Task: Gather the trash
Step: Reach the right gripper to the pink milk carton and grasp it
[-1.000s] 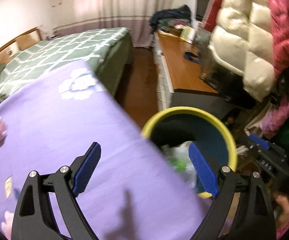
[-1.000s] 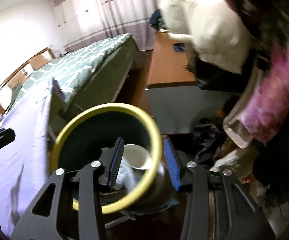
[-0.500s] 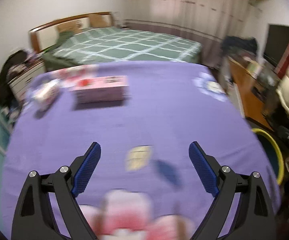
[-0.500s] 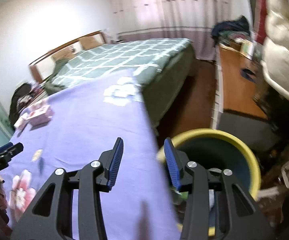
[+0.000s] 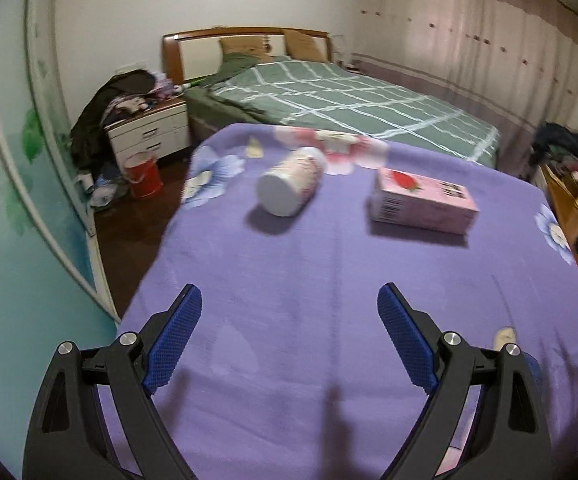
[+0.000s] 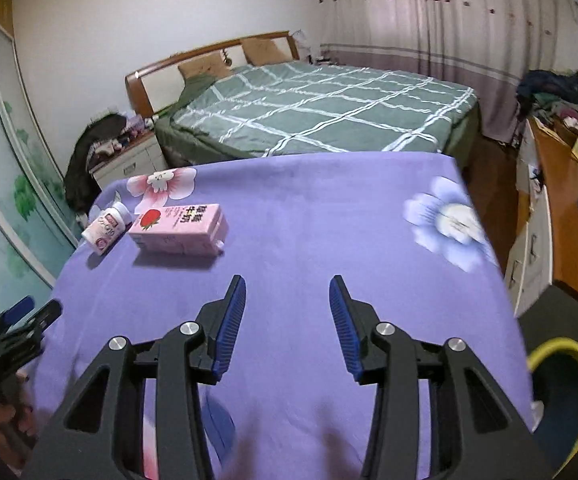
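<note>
Nearest us, the left gripper [image 5: 289, 332] hovers over the purple flowered cloth [image 5: 329, 280] with its jaws spread wide and nothing between them. The right gripper [image 6: 287, 320] has its jaws parted about halfway, also empty. At four o'clock in the right wrist view sits the yellow-rimmed bin [image 6: 565, 392], beside the tabletop's near corner.

Farther out, at one o'clock from the left gripper, lies the pink strawberry milk carton [image 5: 423, 206], flat on its broad face. We judge it light if drained, with stiff edges but walls that cave under pressure. We would take it across its narrow width, pads on the two long side faces near the middle, and squeeze gently.

Just beyond, at twelve o'clock, the white plastic bottle [image 5: 291, 186] lies on its side, its flat end towards us. We expect it to be light, rigid and smooth, and likely to roll. The wide left jaws suit it: we would straddle the barrel at mid-length and close squarely.

Behind the tabletop stands the green checked bed [image 5: 349, 100].
</note>
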`<state>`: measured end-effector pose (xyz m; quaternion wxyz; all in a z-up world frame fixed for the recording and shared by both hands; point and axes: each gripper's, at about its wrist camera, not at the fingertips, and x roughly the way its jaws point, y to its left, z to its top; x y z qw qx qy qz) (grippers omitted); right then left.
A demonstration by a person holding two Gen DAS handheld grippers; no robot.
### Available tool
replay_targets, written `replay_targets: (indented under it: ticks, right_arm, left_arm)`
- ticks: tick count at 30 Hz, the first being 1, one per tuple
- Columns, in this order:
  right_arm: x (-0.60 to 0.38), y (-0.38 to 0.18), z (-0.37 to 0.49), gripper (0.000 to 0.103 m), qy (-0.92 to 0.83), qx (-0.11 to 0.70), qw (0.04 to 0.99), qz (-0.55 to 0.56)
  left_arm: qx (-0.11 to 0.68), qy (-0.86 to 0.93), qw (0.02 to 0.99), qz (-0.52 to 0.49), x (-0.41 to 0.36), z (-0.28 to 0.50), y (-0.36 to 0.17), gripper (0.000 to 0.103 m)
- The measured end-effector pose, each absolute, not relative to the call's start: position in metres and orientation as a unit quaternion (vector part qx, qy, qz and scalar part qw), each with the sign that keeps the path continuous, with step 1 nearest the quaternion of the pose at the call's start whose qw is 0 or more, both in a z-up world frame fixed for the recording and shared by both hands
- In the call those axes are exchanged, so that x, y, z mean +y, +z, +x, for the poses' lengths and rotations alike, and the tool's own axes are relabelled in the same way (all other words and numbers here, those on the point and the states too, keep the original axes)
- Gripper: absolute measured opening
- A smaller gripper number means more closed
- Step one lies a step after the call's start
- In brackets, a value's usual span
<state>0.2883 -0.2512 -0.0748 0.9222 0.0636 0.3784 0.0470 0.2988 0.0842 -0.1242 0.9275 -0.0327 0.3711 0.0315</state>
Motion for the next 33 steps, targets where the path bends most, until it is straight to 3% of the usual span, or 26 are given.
replay_targets:
  ticks: [12, 21, 26, 30, 33]
  right_arm:
    - [-0.202, -0.129, 0.401, 0.042, 0.013, 0.441, 0.897, 0.033]
    - [-0.167, -0.133, 0.388, 0.042, 0.066, 0.444, 0.894, 0.011]
    - [-0.14, -0.127, 0.371, 0.046, 0.127, 0.441, 0.889, -0.009]
    - [-0.141, -0.121, 0.366, 0.065, 0.143, 0.421, 0.896, -0.011]
    - [-0.139, -0.125, 0.37, 0.067, 0.163, 0.425, 0.89, -0.01]
  left_arm:
    - [0.369, 0.058, 0.923, -0.087, 0.115, 0.299, -0.141, 0.092]
    - [0.384, 0.05, 0.918, -0.086, 0.112, 0.301, -0.144, 0.093]
    - [0.387, 0.052, 0.916, -0.092, 0.113, 0.301, -0.145, 0.093]
    - [0.385, 0.052, 0.917, -0.093, 0.114, 0.3, -0.145, 0.093]
    - [0.384, 0.05, 0.918, -0.085, 0.11, 0.3, -0.145, 0.093]
